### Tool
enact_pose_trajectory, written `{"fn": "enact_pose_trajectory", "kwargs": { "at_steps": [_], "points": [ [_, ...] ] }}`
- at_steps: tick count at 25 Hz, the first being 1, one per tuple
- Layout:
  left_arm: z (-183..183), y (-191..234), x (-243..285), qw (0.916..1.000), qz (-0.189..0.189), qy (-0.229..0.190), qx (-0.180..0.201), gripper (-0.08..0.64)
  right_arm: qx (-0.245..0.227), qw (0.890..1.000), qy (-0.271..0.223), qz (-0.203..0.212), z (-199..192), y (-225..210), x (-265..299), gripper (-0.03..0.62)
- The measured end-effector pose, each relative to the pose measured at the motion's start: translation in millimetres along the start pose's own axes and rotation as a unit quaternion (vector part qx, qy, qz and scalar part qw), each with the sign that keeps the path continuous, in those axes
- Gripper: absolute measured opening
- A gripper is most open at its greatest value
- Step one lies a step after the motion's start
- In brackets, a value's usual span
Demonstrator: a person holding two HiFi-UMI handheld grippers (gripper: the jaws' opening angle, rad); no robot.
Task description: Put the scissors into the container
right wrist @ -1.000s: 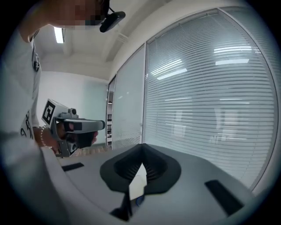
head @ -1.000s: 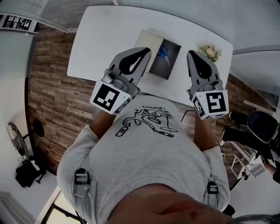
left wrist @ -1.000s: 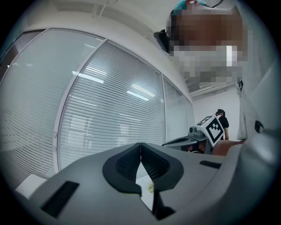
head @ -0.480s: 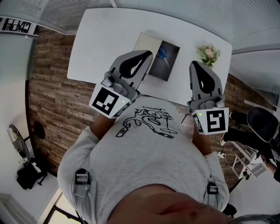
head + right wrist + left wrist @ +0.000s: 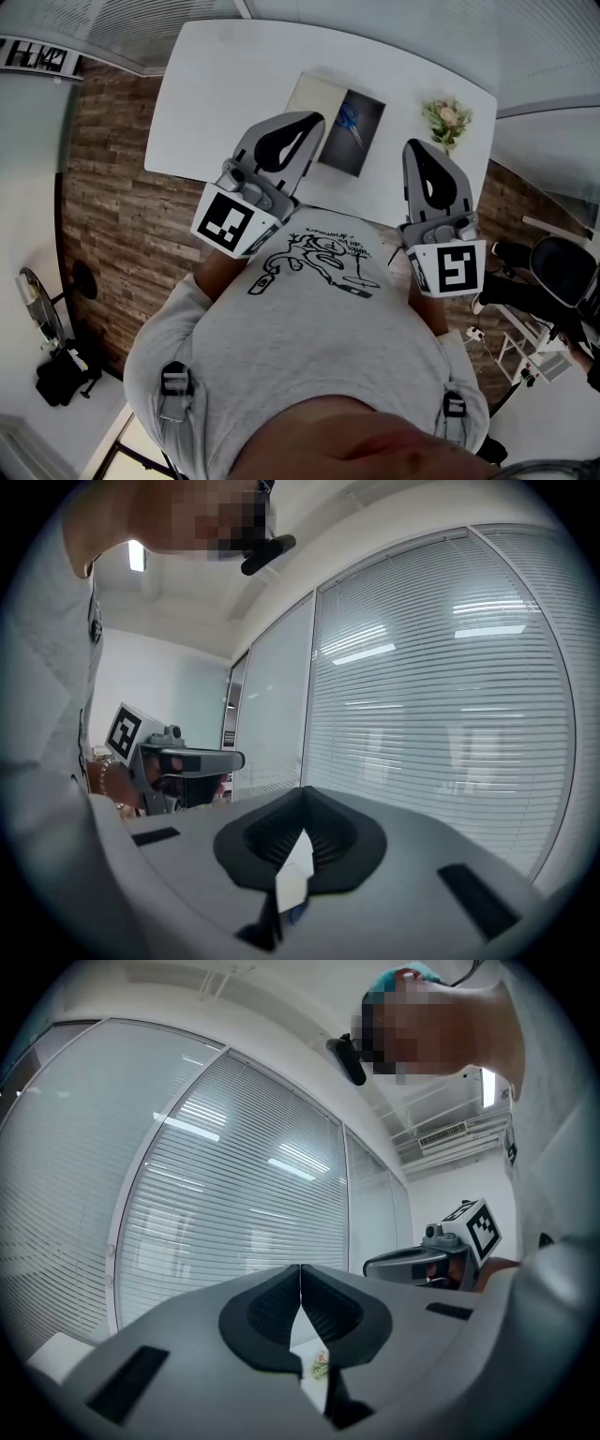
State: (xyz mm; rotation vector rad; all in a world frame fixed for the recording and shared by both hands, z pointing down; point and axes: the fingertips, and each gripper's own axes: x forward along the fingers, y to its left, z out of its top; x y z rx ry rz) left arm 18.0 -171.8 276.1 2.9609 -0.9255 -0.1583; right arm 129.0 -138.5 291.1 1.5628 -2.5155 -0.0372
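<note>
A pair of blue-handled scissors lies inside a flat dark container on the white table. My left gripper is shut and empty, held near the person's chest with its tip over the container's left side. Level with it to the right, past the container's right edge, my right gripper is also shut and empty. The left gripper view shows closed jaws with the right gripper beside them. In the right gripper view the jaws meet, with the left gripper at the left.
A small pot of flowers stands at the table's right end. A pale lid or panel adjoins the container's left side. Wood flooring lies left of the table, and a black chair stands at the right. Blinds fill both gripper views.
My right gripper has drawn back a little toward the person's body and stayed shut. The left gripper has hardly shifted. The scissors and container are unmoved.
</note>
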Motion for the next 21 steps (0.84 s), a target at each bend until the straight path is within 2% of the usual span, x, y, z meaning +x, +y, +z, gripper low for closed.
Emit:
{"fn": "enact_pose_trajectory", "kwargs": {
  "at_steps": [21],
  "points": [
    [3.7, -0.6, 0.1, 1.0, 0.003, -0.001, -0.001, 0.02, 0.001, 1.0, -0.003, -0.005, 5.6, -5.1, -6.0, 0.005]
  ]
}}
